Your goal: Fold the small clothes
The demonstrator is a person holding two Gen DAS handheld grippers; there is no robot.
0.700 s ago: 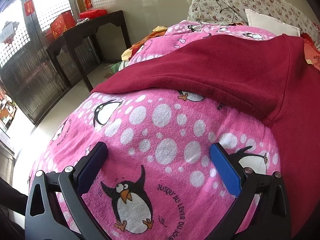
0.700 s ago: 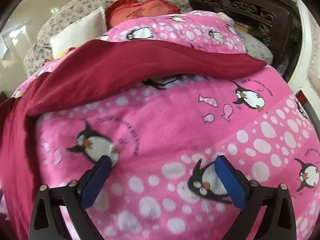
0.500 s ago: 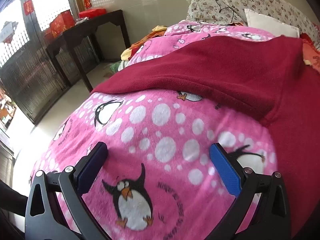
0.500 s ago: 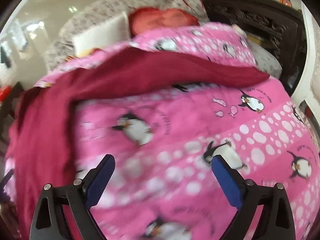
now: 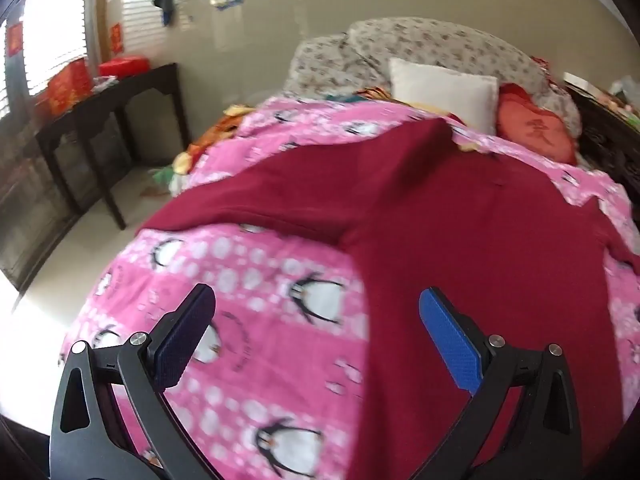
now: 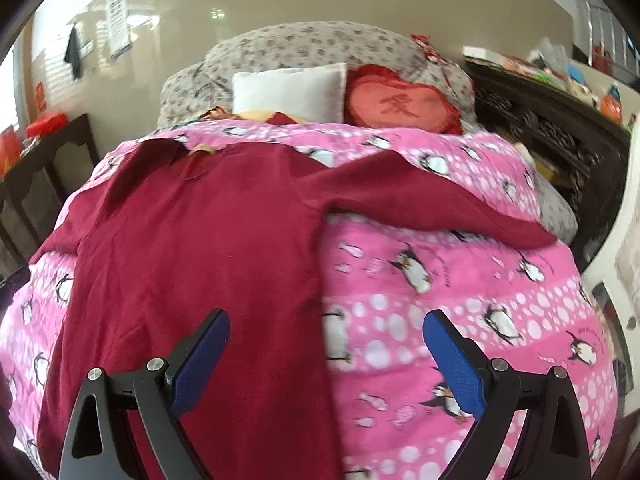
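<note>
overhead, left gripper [image 5: 316,338] and right gripper [image 6: 326,360] fingers spread, maroon garment [image 6: 208,248] flat on penguin blanket [image 6: 440,300]

I can read one sign only — a large Chinese character, 爱, stitched on the red heart cushion [image 6: 400,100]. The blanket [image 6: 440,280] carries lettering beside its penguins — too blurred to read.

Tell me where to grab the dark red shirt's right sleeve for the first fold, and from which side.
Take the right sleeve near its outer end, coming in from the bed's right side with the open right gripper. It lies flat and stretched across the pink penguin blanket, its end free, so a low pinch there probably lifts it cleanly inward over the dark red shirt.
</note>
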